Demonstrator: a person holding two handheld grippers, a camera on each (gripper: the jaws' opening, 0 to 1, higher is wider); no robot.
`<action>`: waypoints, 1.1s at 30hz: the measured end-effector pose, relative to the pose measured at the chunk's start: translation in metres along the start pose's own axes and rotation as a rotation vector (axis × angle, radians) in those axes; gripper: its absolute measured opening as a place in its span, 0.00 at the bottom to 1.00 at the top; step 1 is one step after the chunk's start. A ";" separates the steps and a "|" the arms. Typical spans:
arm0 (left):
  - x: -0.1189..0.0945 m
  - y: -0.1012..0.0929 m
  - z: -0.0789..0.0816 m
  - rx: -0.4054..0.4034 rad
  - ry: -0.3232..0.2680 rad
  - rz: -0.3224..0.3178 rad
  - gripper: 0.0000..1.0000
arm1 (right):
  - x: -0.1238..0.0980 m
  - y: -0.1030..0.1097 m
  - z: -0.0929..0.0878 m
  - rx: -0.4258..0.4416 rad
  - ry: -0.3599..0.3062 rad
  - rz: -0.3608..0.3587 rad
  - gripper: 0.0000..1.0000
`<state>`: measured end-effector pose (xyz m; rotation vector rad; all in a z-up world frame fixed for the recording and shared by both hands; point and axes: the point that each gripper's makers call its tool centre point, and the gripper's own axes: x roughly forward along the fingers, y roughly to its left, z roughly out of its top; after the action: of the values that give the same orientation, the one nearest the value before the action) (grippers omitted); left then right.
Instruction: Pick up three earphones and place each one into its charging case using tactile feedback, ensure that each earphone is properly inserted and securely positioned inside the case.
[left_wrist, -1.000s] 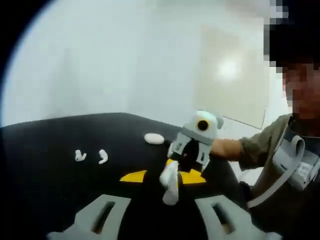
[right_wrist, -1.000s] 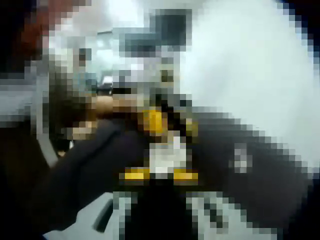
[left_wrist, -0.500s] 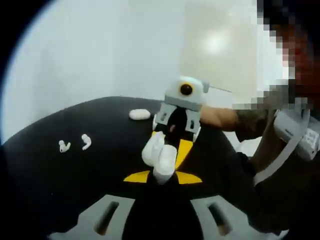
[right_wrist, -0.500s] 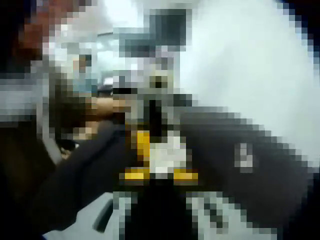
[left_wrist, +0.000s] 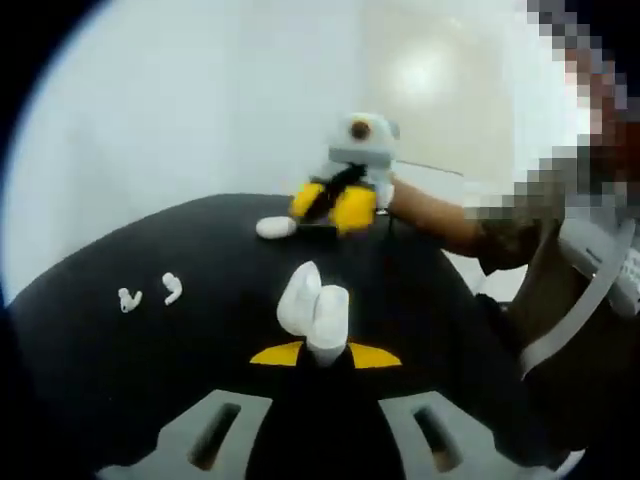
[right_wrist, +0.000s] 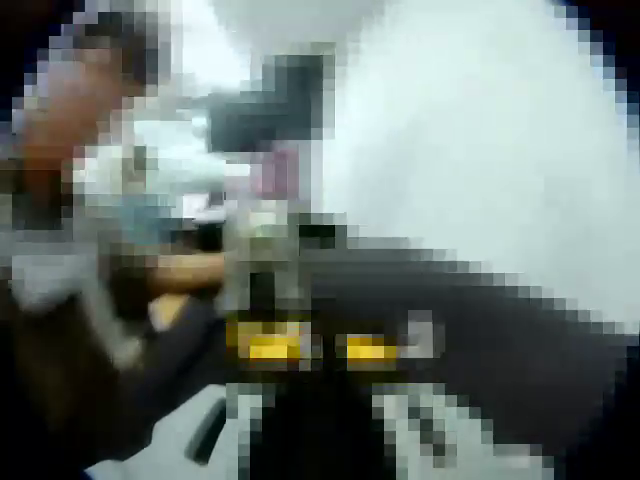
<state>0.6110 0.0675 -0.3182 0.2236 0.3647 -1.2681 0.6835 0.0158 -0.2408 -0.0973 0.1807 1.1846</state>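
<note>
Holding the open charging case (left_wrist: 315, 312) upright, the left gripper (left_wrist: 322, 352) clamps its base. Two earphones (left_wrist: 147, 292) lie loose on the table (left_wrist: 120, 370); right gripper (left_wrist: 335, 205) looks empty, jaws narrow

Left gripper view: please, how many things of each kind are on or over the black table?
Open charging case, held in the left claw: 1
Closed charging case, lying on the black table: 1
Loose earphones, one beside the other: 2
Claws, counting the right claw at the far edge: 2
Total: 6
</note>
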 end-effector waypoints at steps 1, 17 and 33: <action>0.001 0.000 0.000 0.016 0.004 0.006 0.13 | 0.004 -0.013 -0.003 0.031 0.030 -0.069 0.18; 0.002 0.006 0.002 0.032 0.008 0.017 0.13 | 0.090 -0.067 -0.060 0.236 0.277 -0.318 0.20; 0.011 0.005 0.005 0.038 0.013 0.018 0.13 | 0.052 -0.007 0.017 -0.460 0.022 -0.124 0.14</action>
<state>0.6188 0.0573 -0.3183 0.2669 0.3491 -1.2573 0.7109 0.0639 -0.2339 -0.5175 -0.0810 1.0835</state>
